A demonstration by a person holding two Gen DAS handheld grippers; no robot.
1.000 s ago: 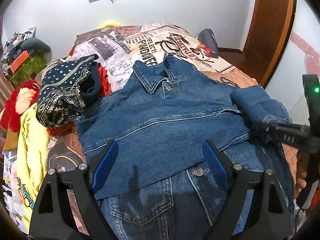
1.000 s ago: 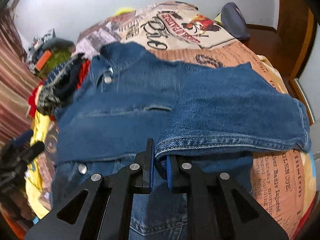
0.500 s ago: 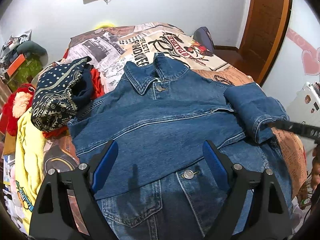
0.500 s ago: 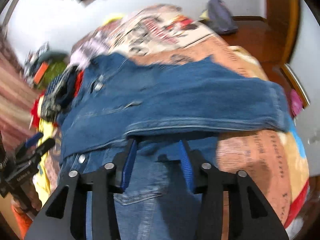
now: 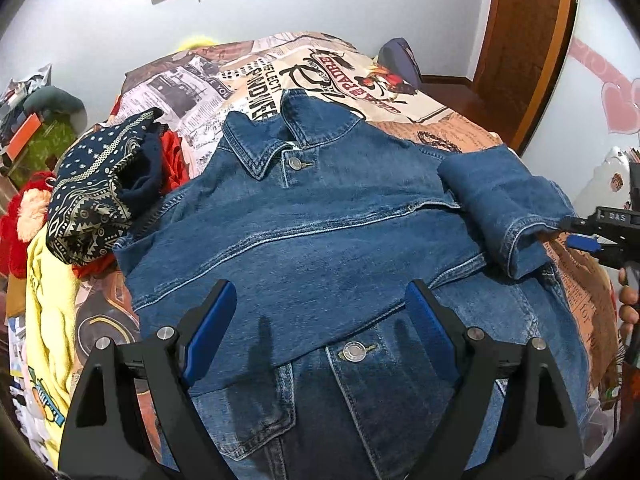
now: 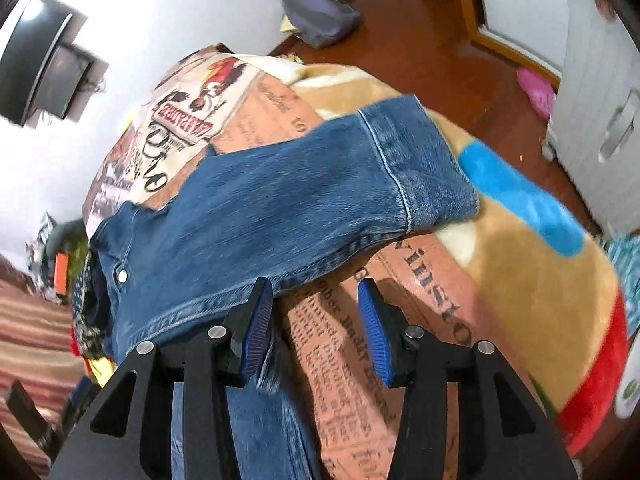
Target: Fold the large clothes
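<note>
A blue denim jacket lies buttoned and face up on the printed bedspread, collar toward the far wall. Its right sleeve is folded across the chest, cuff lying loose. My left gripper hovers open above the jacket's lower front, pads wide apart with only flat denim below them. My right gripper is open at the jacket's right edge. Only bedspread shows between its pads, and the left pad is at the sleeve's hem. The left wrist view shows the right gripper beside the cuff.
A heap of clothes sits left of the jacket: a navy patterned cloth, red fabric and a yellow garment. A wooden door stands at the far right. On the floor lie a purple bag and a white cabinet. A person's fingers show at the right edge.
The right gripper let go of the sleeve hem, opened, rolled and drew away to the right off the jacket. The sleeve now rests on the chest. The left gripper has barely shifted.
</note>
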